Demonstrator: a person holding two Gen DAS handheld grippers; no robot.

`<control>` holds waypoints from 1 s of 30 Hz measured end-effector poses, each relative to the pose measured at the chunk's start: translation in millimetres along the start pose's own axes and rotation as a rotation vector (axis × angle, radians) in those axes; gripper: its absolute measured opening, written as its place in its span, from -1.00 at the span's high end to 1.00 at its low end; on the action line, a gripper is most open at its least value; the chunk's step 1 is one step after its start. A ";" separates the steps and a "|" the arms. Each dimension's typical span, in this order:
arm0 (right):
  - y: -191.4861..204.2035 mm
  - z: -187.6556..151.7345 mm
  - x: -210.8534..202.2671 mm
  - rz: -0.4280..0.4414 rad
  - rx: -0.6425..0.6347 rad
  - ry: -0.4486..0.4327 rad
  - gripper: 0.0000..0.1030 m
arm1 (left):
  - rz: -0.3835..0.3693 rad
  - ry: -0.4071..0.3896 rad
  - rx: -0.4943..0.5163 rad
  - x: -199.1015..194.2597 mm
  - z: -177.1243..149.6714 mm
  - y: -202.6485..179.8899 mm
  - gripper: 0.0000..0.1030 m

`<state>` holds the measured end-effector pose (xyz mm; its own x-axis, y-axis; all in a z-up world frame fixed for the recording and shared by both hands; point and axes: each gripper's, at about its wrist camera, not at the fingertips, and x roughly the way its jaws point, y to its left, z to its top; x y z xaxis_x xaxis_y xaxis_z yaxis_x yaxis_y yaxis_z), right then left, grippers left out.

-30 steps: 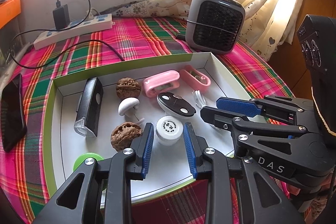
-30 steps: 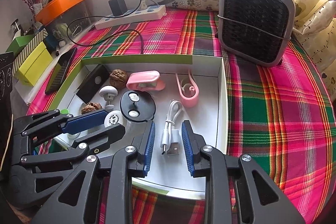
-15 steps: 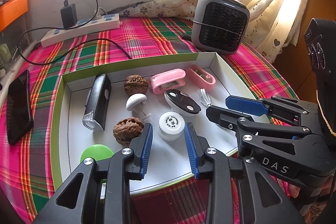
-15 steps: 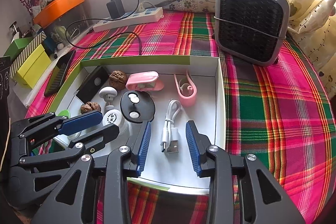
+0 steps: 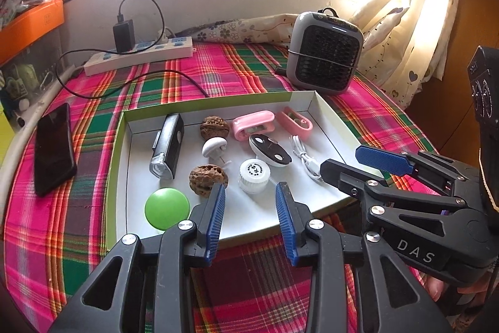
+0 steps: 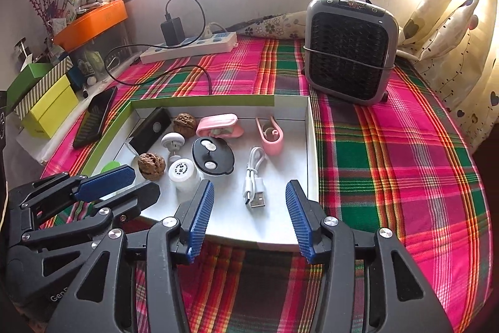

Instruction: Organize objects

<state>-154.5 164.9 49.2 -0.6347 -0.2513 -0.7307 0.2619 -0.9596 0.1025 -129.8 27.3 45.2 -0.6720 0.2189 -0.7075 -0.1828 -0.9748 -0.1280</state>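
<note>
Plaid cloth of pink, green and orange [image 6: 389, 164] under a shallow white cardboard box lid with a green rim [image 6: 202, 100], filled with small items: two brown walnuts [image 5: 208, 178], black bike light [image 5: 168, 145], round green disc [image 5: 167, 208], white mushroom-shaped hook [image 5: 213, 145], white ribbed bottle cap [image 5: 253, 175], black oval case with two white buttons [image 5: 269, 149], pink pedometer-like gadget [image 5: 253, 124], pink clip [image 5: 294, 123] and coiled white USB cable [image 6: 255, 177]. Left gripper [image 5: 251, 217] poised above the lid's near edge, blue-padded jaws opening, nothing between them. Right gripper [image 6: 249, 217] just beside it, jaws opening wider, likewise gripping nothing, USB cable lying in the lid beyond the gap. Grey mesh-fronted heater [image 6: 351, 50], white power strip [image 5: 138, 56] and black phone [image 5: 54, 147] outside the lid.
</note>
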 end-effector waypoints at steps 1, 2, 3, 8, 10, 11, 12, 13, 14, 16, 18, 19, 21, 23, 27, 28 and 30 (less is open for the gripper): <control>1.2 -2.0 -3.2 0.001 -0.001 -0.005 0.05 | 0.011 -0.008 -0.001 -4.1 -1.7 -0.1 0.38; 2.4 -3.4 -6.4 0.002 -0.003 -0.011 0.05 | 0.024 -0.018 0.003 -8.0 -3.3 -1.0 0.38; 3.8 -4.7 -9.3 -0.002 -0.007 -0.019 0.05 | 0.035 -0.028 0.008 -12.1 -5.3 -1.8 0.38; 8.5 -13.9 -23.9 -0.007 -0.002 -0.044 -0.06 | 0.070 -0.035 0.021 -25.8 -18.6 -4.9 0.37; 11.9 -18.2 -27.3 -0.009 -0.007 -0.044 -0.06 | 0.081 -0.032 0.021 -29.3 -23.5 -4.9 0.37; 13.7 -20.7 -28.7 -0.011 -0.011 -0.043 -0.06 | 0.081 -0.029 0.013 -31.1 -26.2 -4.5 0.37; 15.3 -23.5 -30.1 -0.011 -0.013 -0.041 -0.06 | 0.075 -0.029 0.002 -33.4 -29.2 -3.7 0.37; 16.4 -26.7 -31.8 -0.012 -0.015 -0.039 -0.06 | 0.075 -0.029 -0.005 -35.4 -31.9 -3.3 0.37; 17.4 -29.6 -33.1 -0.012 -0.014 -0.037 -0.06 | 0.084 -0.027 -0.008 -36.6 -34.5 -3.3 0.37; 17.8 -35.5 -35.4 -0.011 -0.007 -0.032 -0.06 | 0.102 -0.020 -0.010 -37.8 -39.4 -3.4 0.37; 18.5 -42.3 -36.5 -0.014 -0.003 -0.025 -0.06 | 0.121 -0.008 -0.014 -38.0 -45.8 -3.1 0.37; 18.6 -46.1 -36.1 -0.015 -0.001 -0.017 -0.06 | 0.123 -0.004 -0.021 -38.1 -49.5 -2.1 0.37; 18.6 -54.9 -34.4 -0.021 0.001 0.001 -0.06 | 0.131 0.015 -0.039 -36.0 -57.2 -0.6 0.37; 20.3 -64.1 -32.5 -0.053 -0.012 0.018 -0.06 | 0.145 0.026 -0.051 -34.4 -63.9 0.4 0.37; 24.6 -78.5 -30.6 -0.076 -0.038 0.043 -0.06 | 0.166 0.042 -0.064 -32.6 -75.0 1.7 0.37; 26.0 -81.0 -31.2 -0.081 -0.045 0.042 -0.06 | 0.166 0.045 -0.065 -32.1 -77.8 1.6 0.37; 29.2 -84.7 -32.0 -0.082 -0.055 0.039 -0.06 | 0.173 0.059 -0.065 -30.4 -82.2 1.1 0.37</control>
<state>-64.9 155.6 18.4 -0.6269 -0.1657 -0.7613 0.2500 -0.9682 0.0049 -50.6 16.0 9.5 -0.6458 0.0464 -0.7621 -0.0196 -0.9988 -0.0442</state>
